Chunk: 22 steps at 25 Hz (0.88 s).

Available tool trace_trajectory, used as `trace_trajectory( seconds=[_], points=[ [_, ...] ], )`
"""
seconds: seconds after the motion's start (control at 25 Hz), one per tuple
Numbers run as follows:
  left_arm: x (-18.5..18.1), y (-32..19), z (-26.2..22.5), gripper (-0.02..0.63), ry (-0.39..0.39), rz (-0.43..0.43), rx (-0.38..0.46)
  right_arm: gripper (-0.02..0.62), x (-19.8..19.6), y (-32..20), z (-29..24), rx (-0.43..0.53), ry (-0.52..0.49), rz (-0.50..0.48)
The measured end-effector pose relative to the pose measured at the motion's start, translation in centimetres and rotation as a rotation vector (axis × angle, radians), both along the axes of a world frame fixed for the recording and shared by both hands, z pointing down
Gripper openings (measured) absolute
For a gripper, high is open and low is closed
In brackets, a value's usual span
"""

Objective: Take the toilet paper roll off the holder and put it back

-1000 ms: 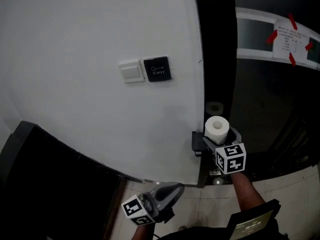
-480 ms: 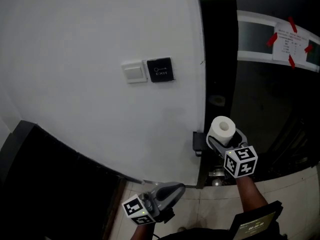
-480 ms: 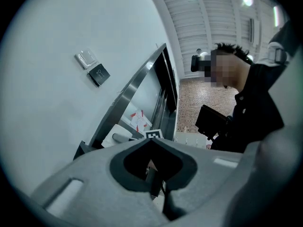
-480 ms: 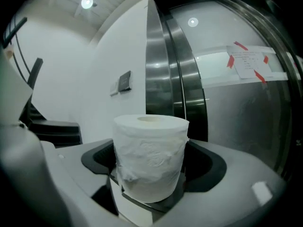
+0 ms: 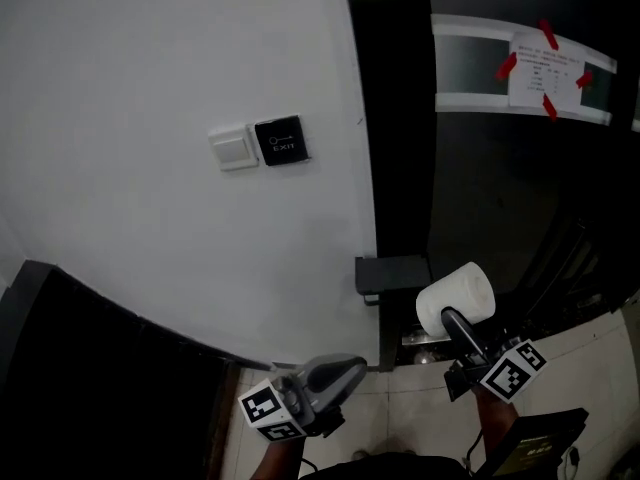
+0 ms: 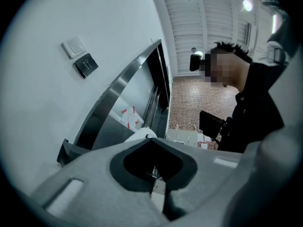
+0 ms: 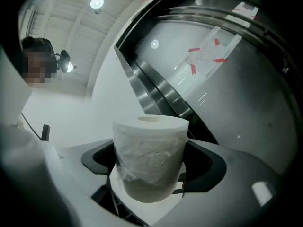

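1. Right gripper [image 5: 455,318]: the jaws are closed on the roll [image 7: 150,157], one jaw on each side of its body. The roll stands on end between them in the right gripper view, with its open core facing away from the camera.
2. Roll, condition: white and nearly full, with a clean round end. The outer sheet carries an embossed pattern and is slightly crumpled low on one side. No brand or print can be read on it.
3. Roll, position: in the head view it is held in the air, tilted, just right of and slightly below the holder [image 5: 392,271]. It appears clear of the holder.
4. Holder: a dark bracket at the edge of the white wall [image 5: 150,88], beside a black vertical frame [image 5: 395,118].
5. Left gripper [image 6: 154,167]: the jaws are together with nothing between them. It is low in the head view, well apart from the roll and pointing up towards the wall.
6. Marker cubes: one sits on the right gripper [image 5: 513,370] and one on the left [image 5: 268,411]. Both show black-and-white square patterns.
7. Writing: a black plate [image 5: 280,140] on the wall reads "EXIT" under a key symbol. A white switch [image 5: 232,149] touches its left edge.
8. Notice [image 5: 545,68]: a white sheet fixed with red tape to the glass strip at upper right. Its print is too small to read.
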<state>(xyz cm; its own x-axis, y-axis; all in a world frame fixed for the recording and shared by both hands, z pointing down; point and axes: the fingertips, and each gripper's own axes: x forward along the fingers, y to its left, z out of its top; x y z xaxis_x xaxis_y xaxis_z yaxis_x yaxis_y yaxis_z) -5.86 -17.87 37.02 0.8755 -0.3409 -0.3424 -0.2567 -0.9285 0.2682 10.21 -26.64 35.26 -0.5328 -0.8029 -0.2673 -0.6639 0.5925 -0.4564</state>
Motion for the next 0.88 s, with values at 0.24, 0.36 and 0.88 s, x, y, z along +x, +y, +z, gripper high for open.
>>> trace_trajectory(
  seconds=[0.24,0.36,0.88],
  points=[
    [2.0,0.2,0.2,0.000,-0.027,0.040,0.018,0.422,2.0,2.5,1.5,-0.025,-0.022,0.042],
    [2.7,0.4,0.3,0.000,-0.047,0.041,0.027,0.422,2.3,2.8,1.6,-0.030,-0.035,0.043],
    [3.2,1.2,0.1,0.000,-0.037,0.048,0.033,0.422,1.6,2.7,1.3,-0.031,-0.020,0.008]
  ],
)
